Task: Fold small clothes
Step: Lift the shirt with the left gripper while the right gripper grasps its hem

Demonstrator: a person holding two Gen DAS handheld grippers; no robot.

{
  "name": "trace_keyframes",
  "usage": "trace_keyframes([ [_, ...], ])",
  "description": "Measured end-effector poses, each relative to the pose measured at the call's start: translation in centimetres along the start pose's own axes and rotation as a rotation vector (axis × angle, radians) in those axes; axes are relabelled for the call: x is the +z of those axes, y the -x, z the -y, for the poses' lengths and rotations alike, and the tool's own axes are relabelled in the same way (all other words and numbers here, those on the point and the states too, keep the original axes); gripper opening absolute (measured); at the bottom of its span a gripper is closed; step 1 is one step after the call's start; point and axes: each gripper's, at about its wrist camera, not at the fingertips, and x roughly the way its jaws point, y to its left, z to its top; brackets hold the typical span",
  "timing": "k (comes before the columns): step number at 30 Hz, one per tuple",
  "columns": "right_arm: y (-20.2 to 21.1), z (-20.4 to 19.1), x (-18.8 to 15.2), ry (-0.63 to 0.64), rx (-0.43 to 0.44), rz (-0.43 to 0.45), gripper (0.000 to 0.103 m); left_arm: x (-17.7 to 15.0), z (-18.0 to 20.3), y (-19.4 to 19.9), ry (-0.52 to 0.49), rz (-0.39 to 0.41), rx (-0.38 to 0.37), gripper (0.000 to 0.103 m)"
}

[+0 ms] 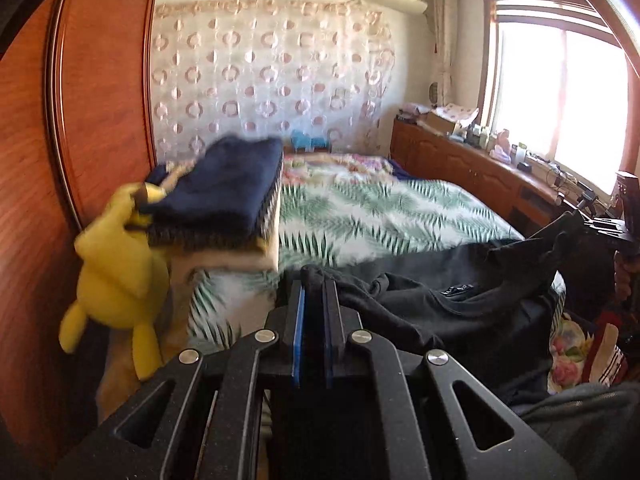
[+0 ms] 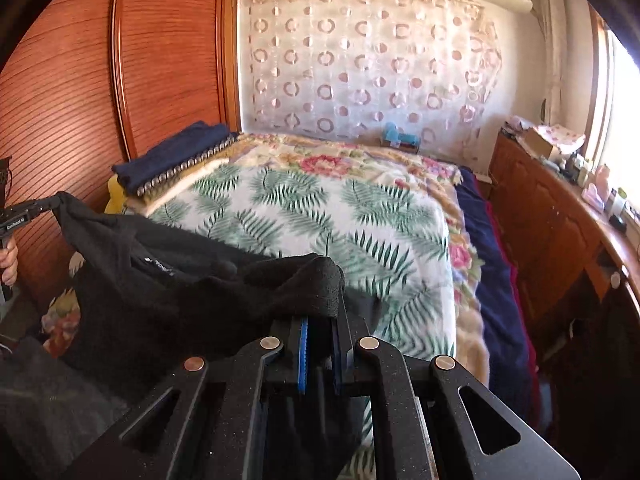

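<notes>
Black garment (image 1: 460,300) fills the lower middle of the left wrist view, one edge pinched between the blue-padded fingers of the left gripper (image 1: 314,280), jaws clamped tight on the cloth. Fabric stretches rightward, raised off the leaf-print bedspread (image 1: 380,208), up to the right gripper (image 1: 576,216) at the far right edge, where a person's hand (image 1: 622,276) holds the handle. Left side: blurry yellow plush toy (image 1: 116,272) below a stack of folded dark blue clothes (image 1: 224,188), against a wooden wardrobe (image 1: 60,160). Window (image 1: 560,92) bright at right, cluttered wooden cabinet (image 1: 460,156) under it. Right wrist view: right gripper (image 2: 320,312) also closed on the black garment (image 2: 160,280), a bunched edge sticking up above the pads. Cloth spans leftward to the left gripper (image 2: 52,202), hand (image 2: 8,260) visible under it. Garment hangs taut between both grippers over the near end of the bedspread (image 2: 320,208). Folded dark blue stack (image 2: 176,152) sits at the bed's far left corner, beside the wardrobe (image 2: 80,100).
</notes>
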Motion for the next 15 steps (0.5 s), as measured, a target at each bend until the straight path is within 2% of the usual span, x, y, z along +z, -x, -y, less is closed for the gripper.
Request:
trace_keyframes([
  [4,-1.5,-0.4,-1.8,-0.019,0.002,-0.064,0.009,-2.6,-0.3,-3.1,-0.011,-0.096,0.045,0.008],
  [7,-3.3,-0.4,-1.9,-0.035,-0.01,-0.119,0.009,-4.0,-1.2,-4.2,0.028,-0.138,0.039,0.008],
  [11,-4.3,0.1,-1.7,-0.06,-0.017,-0.146,0.009,-4.4,-1.4,-4.3,0.05,-0.14,0.028,0.01],
  [14,-3.7,0.4,-1.6,-0.067,-0.016,-0.149,0.009,-4.5,-1.1,-3.7,0.039,-0.128,0.027,0.016],
  [15,-3.4,0.4,-1.5,-0.066,-0.014,-0.152,0.009,-4.4,-1.3,-3.5,0.034,-0.121,0.027,0.021],
])
